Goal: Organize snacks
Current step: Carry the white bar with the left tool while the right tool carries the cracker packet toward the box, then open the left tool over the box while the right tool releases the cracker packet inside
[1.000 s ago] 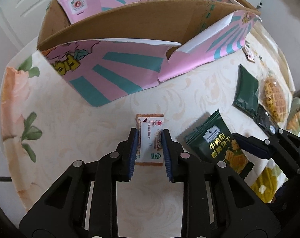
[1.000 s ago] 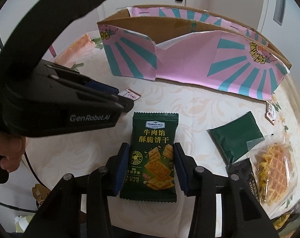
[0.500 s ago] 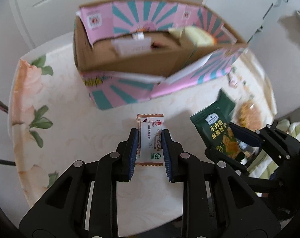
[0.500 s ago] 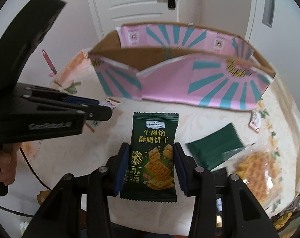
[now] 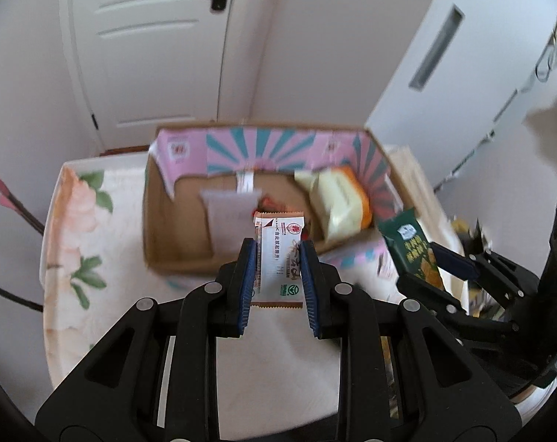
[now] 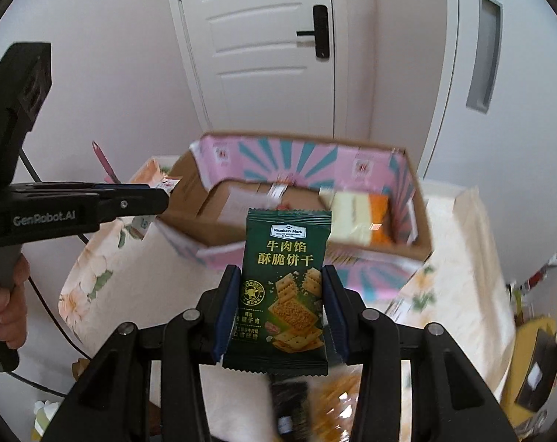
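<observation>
Left claw point(image 5: 278, 283) clamped on a small white snack packet point(image 5: 278, 258), packet upright between the blue pads, held in the air above the near edge of the cardboard box point(image 5: 175, 221). Right claw point(image 6: 280, 307) clamped on the green cracker packet point(image 6: 285, 287), also upright and off the surface point(image 6: 459, 258), just near of the box's front wall. In the left view the right claw sits to the right, just beside the box's right near corner. Box is open-topped, pink and teal striped flaps, standing on the floral-cloth surface. Inside: a yellow-and-orange bag at right, a pale flat packet at left, something red between them; blurred, can't tell what exactly. More snacks lie on the surface near-right in the right view, too smeared to identify. White door point(image 6: 263, 48) behind the box.
</observation>
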Available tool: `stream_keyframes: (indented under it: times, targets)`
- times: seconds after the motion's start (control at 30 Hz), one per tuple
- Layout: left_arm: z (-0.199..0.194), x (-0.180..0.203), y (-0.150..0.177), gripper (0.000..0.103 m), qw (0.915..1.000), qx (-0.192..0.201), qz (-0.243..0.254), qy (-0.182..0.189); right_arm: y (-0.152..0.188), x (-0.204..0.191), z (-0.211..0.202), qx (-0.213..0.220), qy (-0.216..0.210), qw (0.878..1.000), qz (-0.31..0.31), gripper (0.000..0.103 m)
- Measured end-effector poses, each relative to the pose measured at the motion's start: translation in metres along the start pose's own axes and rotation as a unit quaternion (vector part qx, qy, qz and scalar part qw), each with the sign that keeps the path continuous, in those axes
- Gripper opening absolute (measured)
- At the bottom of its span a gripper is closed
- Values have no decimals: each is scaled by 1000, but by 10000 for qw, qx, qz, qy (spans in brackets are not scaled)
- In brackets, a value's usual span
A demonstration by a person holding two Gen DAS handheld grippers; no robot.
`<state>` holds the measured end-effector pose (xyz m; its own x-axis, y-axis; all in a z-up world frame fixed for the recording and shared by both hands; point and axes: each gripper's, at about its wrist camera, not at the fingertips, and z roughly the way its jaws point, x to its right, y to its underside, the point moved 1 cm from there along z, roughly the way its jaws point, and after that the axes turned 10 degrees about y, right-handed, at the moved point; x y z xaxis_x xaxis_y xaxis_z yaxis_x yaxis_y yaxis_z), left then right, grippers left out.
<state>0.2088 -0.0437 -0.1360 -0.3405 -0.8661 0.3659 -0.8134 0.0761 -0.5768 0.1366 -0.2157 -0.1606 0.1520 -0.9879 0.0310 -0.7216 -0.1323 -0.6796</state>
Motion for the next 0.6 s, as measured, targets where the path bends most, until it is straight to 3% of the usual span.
stream_keyframes:
  times: [0.23,0.43,0.5,0.53,0.57,0.6]
  targets:
    - [44,-6,-41,21,9996,-187,45,-221,-36,30,8,190,-59,9998,-99,41]
    - [97,-26,-50,22,9942,-847,308,-589,-57,39,27,171,1,9998,126,41]
    - [108,-32,-45,28,9913,-1022,443,-697,-60,41,33,86,33,9996,252,41]
    - [111,-34,-44,50,9906,-1074,480,-699,-60,42,35,47,10,9995,320,41]
    - [113,-36,-43,95,9901,-1123,499,-675,-60,42,39,-4,15,9994,355,41]
    - [114,-38,-43,101,9903,-1128,503,-630,-60,41,44,-51,50,9993,375,41]
